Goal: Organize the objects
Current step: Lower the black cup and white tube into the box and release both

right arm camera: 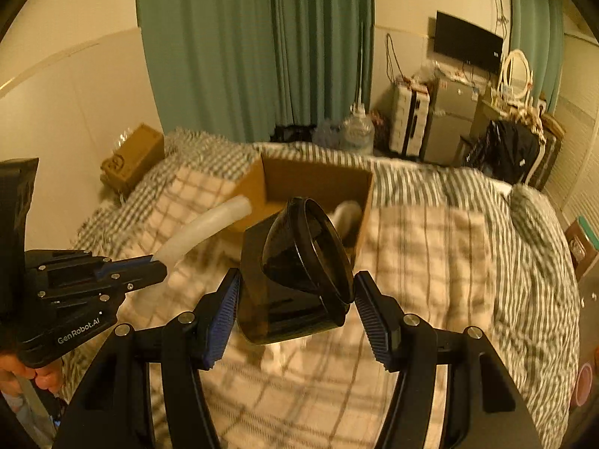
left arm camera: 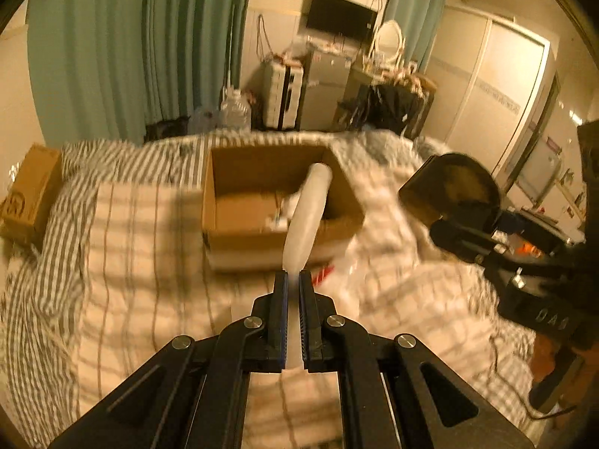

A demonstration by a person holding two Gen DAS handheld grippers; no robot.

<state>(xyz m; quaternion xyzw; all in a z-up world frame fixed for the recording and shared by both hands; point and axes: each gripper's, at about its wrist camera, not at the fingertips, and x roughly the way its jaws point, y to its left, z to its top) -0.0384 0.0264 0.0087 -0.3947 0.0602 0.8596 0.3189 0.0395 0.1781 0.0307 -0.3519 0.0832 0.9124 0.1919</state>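
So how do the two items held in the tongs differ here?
The white tube is long, pale and curved; the dark container is squat, smoky and see-through. The left tongs pinch the tube almost shut at one end; the right tongs spread wide around the container. Both are held above the bed near the cardboard box.

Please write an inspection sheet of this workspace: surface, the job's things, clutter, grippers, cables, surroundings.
Surface: bed with checked and striped blankets.
Job's things: open cardboard box on the bed; white tube; dark container.
Clutter: second closed carton at the bed's edge.
Grippers: left gripper shut on the white tube; right gripper shut on the dark container.
Cables: wires hang on the far wall.
Surroundings: green curtains, wall television.
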